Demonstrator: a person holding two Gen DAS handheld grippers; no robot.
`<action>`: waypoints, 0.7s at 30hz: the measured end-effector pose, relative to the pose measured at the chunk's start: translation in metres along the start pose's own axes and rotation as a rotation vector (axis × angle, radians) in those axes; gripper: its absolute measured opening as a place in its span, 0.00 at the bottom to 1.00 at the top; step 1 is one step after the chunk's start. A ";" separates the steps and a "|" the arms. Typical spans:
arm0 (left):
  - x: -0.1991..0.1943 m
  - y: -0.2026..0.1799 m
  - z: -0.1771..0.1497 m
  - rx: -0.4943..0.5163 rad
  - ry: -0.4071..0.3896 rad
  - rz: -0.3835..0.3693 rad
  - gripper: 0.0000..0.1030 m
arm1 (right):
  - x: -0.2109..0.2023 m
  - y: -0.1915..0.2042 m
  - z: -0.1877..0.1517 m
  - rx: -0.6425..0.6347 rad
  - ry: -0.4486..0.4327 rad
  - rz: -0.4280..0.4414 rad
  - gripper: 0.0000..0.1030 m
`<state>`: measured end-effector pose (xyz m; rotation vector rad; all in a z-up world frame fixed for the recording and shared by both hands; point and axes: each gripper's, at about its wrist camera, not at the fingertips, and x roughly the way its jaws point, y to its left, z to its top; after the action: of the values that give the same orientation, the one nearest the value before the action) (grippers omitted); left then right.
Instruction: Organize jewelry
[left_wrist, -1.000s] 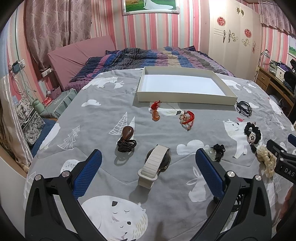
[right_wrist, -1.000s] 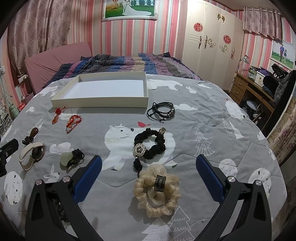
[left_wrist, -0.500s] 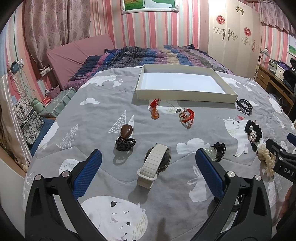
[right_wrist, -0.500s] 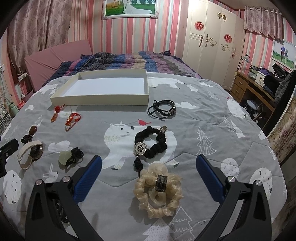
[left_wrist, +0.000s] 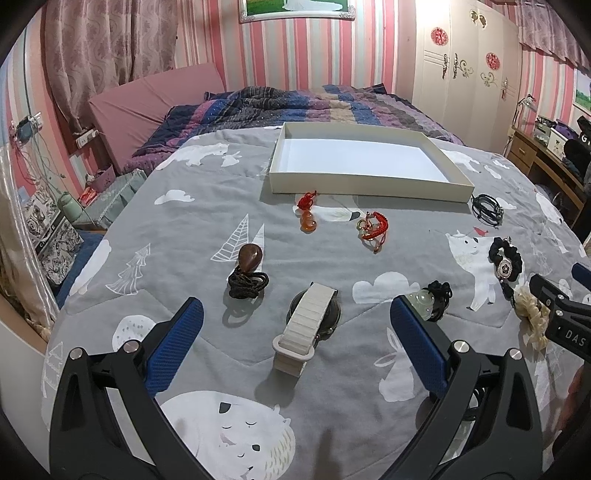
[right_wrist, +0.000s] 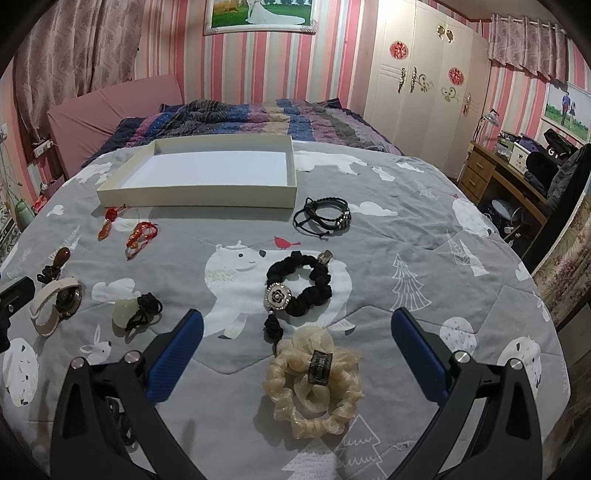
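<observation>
Grey bedspread (left_wrist: 192, 236), watch (left_wrist: 308, 326) between left tool (left_wrist: 295, 325) fingers.

Pink-and-white striped walls (right_wrist: 177, 48) enclose the room, with a framed landscape picture (right_wrist: 260, 14) hung on the far wall and patterned mauve curtains (left_wrist: 110, 48) at the far left. A cream wardrobe (right_wrist: 424, 92) with red and gold ornaments stands at the far right, and a wooden desk (right_wrist: 506, 177) cluttered with small things sits nearer on the right. The bed's grey animal-print cover (right_wrist: 406, 236) fills the near ground, with a striped dark quilt (right_wrist: 251, 118) and a pink headboard cushion (left_wrist: 147, 107) beyond it.
</observation>
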<state>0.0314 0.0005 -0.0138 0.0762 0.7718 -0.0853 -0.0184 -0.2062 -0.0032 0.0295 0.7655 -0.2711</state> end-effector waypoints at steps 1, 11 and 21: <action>0.001 0.001 0.000 -0.001 0.004 -0.001 0.97 | 0.001 -0.001 0.000 0.004 0.004 0.004 0.98; 0.008 -0.001 0.003 0.019 0.019 0.021 0.97 | 0.006 0.002 0.002 -0.029 -0.017 -0.002 0.98; 0.016 -0.005 0.018 0.034 0.013 -0.026 0.97 | 0.001 -0.001 0.024 -0.082 -0.101 0.074 0.98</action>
<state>0.0547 -0.0068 -0.0123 0.0987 0.7847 -0.1225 -0.0017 -0.2099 0.0138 -0.0330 0.6730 -0.1691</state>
